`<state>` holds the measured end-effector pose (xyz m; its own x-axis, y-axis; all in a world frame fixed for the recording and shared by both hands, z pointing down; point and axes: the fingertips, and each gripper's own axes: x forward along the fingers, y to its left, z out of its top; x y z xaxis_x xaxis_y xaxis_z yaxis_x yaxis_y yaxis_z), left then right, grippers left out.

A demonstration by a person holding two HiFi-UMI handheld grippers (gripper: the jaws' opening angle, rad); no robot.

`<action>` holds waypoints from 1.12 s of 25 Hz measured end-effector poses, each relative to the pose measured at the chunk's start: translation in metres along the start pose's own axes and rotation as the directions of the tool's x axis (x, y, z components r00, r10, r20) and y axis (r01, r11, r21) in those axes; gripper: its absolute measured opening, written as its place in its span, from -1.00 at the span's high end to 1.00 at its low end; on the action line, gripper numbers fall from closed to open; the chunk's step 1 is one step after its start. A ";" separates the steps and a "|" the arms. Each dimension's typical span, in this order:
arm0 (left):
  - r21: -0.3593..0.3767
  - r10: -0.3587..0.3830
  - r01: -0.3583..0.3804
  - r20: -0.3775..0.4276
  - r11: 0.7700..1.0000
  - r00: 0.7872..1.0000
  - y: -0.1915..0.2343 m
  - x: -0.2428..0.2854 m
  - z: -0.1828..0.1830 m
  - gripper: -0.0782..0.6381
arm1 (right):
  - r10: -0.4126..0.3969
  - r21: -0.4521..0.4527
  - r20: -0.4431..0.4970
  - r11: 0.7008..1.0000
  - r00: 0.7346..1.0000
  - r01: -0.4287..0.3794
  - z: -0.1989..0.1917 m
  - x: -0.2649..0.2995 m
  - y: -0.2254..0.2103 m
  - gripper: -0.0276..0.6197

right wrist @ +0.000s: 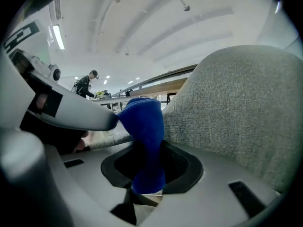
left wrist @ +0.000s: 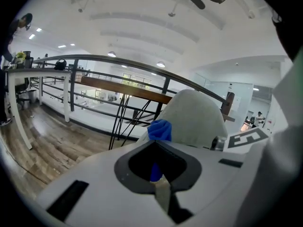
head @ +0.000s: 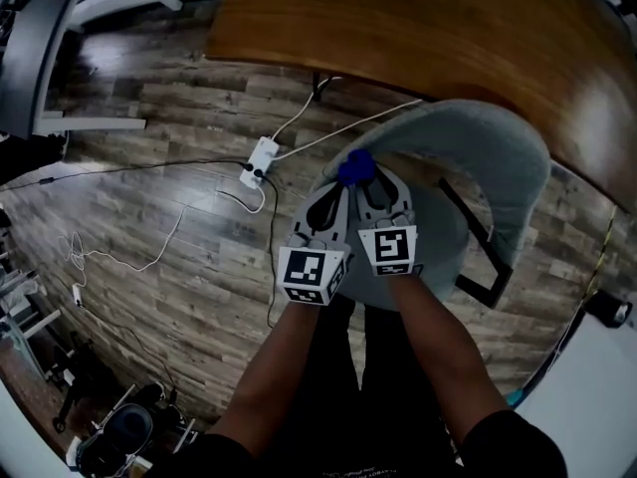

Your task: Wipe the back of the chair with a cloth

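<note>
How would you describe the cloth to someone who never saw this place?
Beside the brown wooden table stands a grey upholstered chair. At its rim, the left gripper and right gripper pinch a small blue cloth, the only bright blue thing.

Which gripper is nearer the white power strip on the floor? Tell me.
Left. The left gripper sits on the side toward the power strip; the right gripper lies beyond it.
</note>
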<state>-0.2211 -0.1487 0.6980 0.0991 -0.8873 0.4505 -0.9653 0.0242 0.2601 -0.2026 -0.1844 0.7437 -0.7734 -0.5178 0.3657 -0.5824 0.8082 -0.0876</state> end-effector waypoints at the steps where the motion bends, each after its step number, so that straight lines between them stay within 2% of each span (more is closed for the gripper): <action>1: -0.002 0.004 -0.004 0.003 1.000 1.000 0.001 0.002 0.001 0.76 | 0.004 -0.005 0.003 1.000 1.000 -0.004 0.000 0.003 -0.002 0.59; 4: -0.013 0.009 -0.009 -0.001 1.000 1.000 -0.001 0.005 -0.003 0.76 | 0.011 -0.025 0.017 1.000 1.000 -0.010 -0.002 0.005 -0.008 0.59; 8: -0.005 -0.010 0.010 -0.014 1.000 1.000 -0.004 0.009 -0.006 0.76 | -0.043 -0.037 0.023 0.998 0.999 0.044 -0.006 0.006 -0.034 0.59; 12: 0.012 -0.017 0.018 -0.015 1.000 1.000 -0.004 0.013 -0.007 0.76 | -0.047 -0.064 0.024 0.997 0.999 0.048 -0.008 0.006 -0.045 0.59; 19: 0.032 -0.045 0.046 -0.032 0.998 0.998 -0.018 0.031 -0.007 0.76 | -0.175 0.029 0.023 0.984 0.984 0.174 -0.021 -0.003 -0.084 0.59; 28: 0.075 -0.116 0.119 -0.042 0.990 0.992 -0.055 0.060 -0.001 0.76 | -0.351 0.141 -0.020 0.926 0.936 0.350 -0.042 -0.034 -0.149 0.59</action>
<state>-0.1621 -0.2027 0.7115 0.2202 -0.8639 0.4530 -0.9621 -0.1157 0.2469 -0.0794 -0.2753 0.7830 -0.5146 -0.7628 0.3917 -0.8454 0.5275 -0.0834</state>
